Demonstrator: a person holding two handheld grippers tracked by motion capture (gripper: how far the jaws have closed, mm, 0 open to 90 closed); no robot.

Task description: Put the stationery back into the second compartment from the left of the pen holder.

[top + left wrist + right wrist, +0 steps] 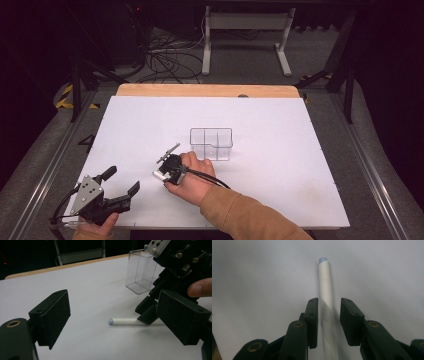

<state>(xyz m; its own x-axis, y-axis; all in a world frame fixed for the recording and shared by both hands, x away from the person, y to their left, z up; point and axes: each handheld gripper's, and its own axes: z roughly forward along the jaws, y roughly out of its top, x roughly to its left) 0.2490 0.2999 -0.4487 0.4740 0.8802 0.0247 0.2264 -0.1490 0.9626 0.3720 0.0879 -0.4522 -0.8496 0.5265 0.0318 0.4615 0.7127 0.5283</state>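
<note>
Looking down from the high view, the right gripper (161, 170) is tipped down onto the white table (280, 165), just in front of a clear plastic box (211, 143) with dividers inside, while the left gripper (121, 184) sits parked near the table's front-left corner with its jaws spread wide and nothing between them. From the left gripper view you get the better side angle: a white pen-like tube (125, 321) with a pale blue end cap lies flat on the table, and the right gripper (150, 315) is down over its far end, the clear box (141, 272) standing upright a bit behind. The right gripper view looks straight along the tube (325, 292), which runs up the middle between the two black jaws; they're narrowed in but I still see a sliver of gap on each side, so not pinching it yet. My read is that this is the grab step, mid-close. Next it probably needs the jaws squeezed square onto the tube so it doesn't roll, then a lift toward one compartment of the box. No brand, label or writing readable anywhere that I can spot.
</note>
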